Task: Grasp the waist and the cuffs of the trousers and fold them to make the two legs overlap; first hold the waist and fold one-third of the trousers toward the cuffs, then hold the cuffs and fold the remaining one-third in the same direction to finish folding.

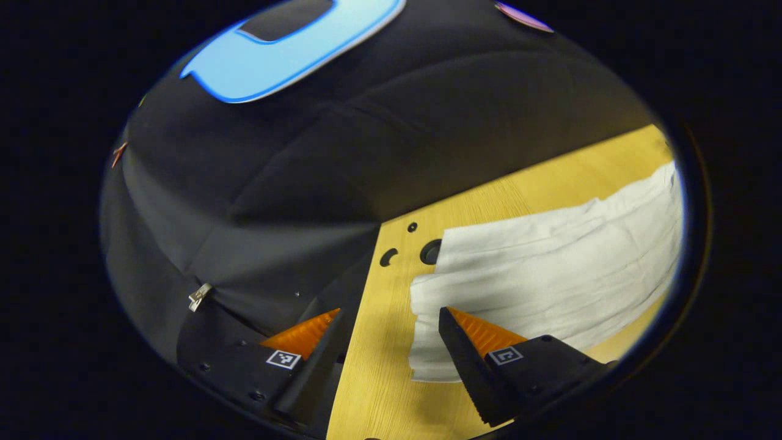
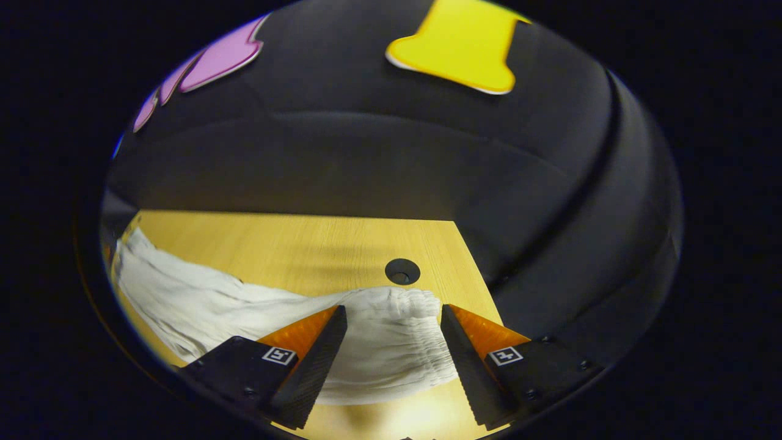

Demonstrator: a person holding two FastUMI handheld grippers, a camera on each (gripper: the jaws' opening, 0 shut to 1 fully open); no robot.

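White trousers (image 1: 550, 269) lie stretched out flat on the desk (image 1: 379, 366), one end by the desk holes, the rest running away from them. In the left gripper view the cuffs (image 1: 427, 330) sit stacked, one edge over the other, just past the big hole (image 1: 431, 252), so the legs look to overlap already here. Left tongs (image 1: 391, 324) are spread, nothing between them, hanging over the cuff end, one finger above the cloth, the other off past the desk edge. In the right gripper view the gathered elastic waist (image 2: 397, 305) lies just this side of the desk hole (image 2: 401, 271), near the desk corner. Right tongs (image 2: 394, 321) are spread too, straddling the waist from above, not pinching. No thirds-fold shows; the cloth looks full length. Judgement: the scene fits a grab at both ends. To do it well, drop the right tongs so both fingers bracket every waist layer, not just the top one, and bite near the waist's edge. The left tongs need shifting toward the cuffs so both fingers land on cloth. Keep the ends taut so the legs stay aligned.
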